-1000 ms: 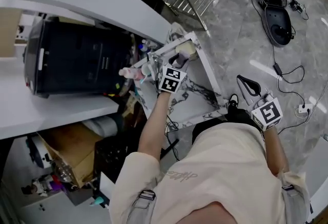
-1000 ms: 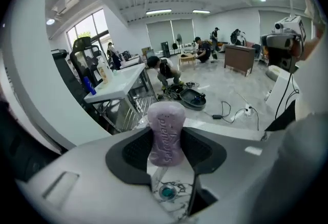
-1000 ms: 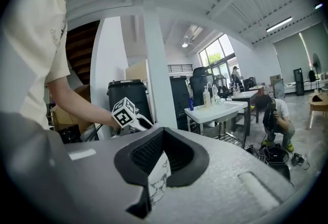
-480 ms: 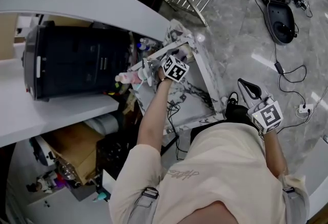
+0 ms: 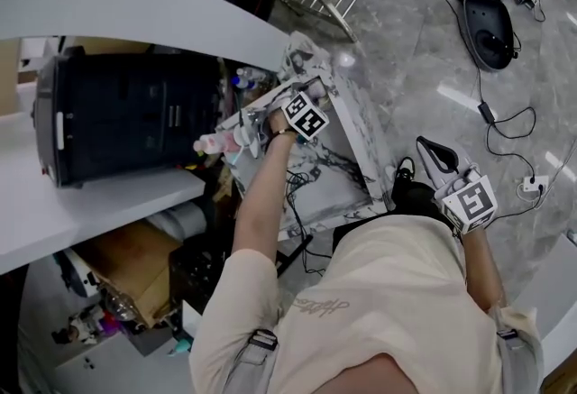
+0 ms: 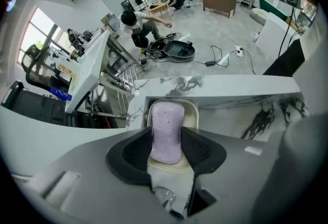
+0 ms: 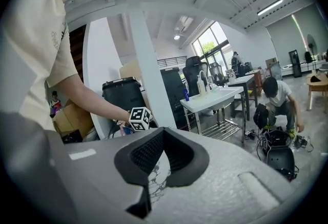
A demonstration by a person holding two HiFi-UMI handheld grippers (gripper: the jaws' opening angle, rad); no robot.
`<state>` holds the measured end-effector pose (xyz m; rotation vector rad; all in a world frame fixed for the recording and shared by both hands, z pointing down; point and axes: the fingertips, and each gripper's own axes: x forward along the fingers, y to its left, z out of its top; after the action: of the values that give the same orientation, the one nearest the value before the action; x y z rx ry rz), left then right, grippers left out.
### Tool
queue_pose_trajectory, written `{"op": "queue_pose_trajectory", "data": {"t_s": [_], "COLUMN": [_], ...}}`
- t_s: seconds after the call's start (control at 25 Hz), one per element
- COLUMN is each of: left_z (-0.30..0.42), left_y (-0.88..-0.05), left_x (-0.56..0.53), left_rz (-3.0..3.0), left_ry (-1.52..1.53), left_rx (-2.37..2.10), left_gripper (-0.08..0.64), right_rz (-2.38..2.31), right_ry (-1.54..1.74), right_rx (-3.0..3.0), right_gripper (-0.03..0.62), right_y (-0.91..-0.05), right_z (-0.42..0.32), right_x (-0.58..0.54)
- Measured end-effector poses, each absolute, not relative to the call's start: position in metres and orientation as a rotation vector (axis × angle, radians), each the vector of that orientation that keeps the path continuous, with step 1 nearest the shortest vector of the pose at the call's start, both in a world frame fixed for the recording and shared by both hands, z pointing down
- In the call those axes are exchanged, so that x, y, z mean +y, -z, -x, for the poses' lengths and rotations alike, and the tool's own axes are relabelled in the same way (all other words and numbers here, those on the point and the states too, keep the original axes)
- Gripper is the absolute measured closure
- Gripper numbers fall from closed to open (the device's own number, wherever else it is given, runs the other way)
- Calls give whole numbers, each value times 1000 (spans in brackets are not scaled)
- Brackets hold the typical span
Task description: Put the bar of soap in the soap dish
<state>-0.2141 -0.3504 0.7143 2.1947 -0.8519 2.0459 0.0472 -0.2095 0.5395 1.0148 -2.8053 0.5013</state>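
Fingers (image 6: pixel 134 152) of the left gripper (image 6: pixel 166 141) are closed on the soap (image 6: pixel 166 125), a pale lilac bar that is gripped by its long sides, with its rounded far end standing out beyond the fingertips. Directly behind and under the bar the cream dish (image 6: pixel 194 114) is seen. Its rim shows round the bar's far end and again below the near end, between the fingers. Whether the bar touches the dish cannot be told. The dish is set on the white, dark-veined surface (image 6: pixel 241 115), close to its raised far edge.

In the head view the left gripper (image 5: pixel 302 104) is held out at arm's length over the far end of that surface (image 5: pixel 338 171). A pink bottle (image 5: pixel 209 144) is seen just to its left, beside a large black box (image 5: pixel 135 108).

The right gripper (image 7: pixel 161 154) is held with its fingers (image 7: pixel 145 155) apart, though not widely, and nothing is gripped between them. Only a veined patch of the surface is seen through the gap. In the head view the right gripper (image 5: pixel 435 153) is held low at the person's right side, well apart from the left one, over a grey floor (image 5: pixel 424 50) across which cables (image 5: pixel 505 126) are strewn.
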Motion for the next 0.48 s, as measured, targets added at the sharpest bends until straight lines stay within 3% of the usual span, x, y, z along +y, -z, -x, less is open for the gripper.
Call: {"op": "queue_pose_trajectory", "data": {"t_s": [0.28,0.48], "left_z": [211,192], "left_y": [-700,-660], "left_x": [-355,-354], "left_rz": [-2222,-2301], "left_ry": [-2018,-1681], "left_rx": [-905,-1147], "left_gripper": [350,353], "right_rz": [-976,-910], "right_ry": [-520,-487], "right_rx": [-2796,-2807], "right_gripper": [592,592], "right_y": [-542,-536], "right_z": [-44,-31], "right_x": [-205,-205]}}
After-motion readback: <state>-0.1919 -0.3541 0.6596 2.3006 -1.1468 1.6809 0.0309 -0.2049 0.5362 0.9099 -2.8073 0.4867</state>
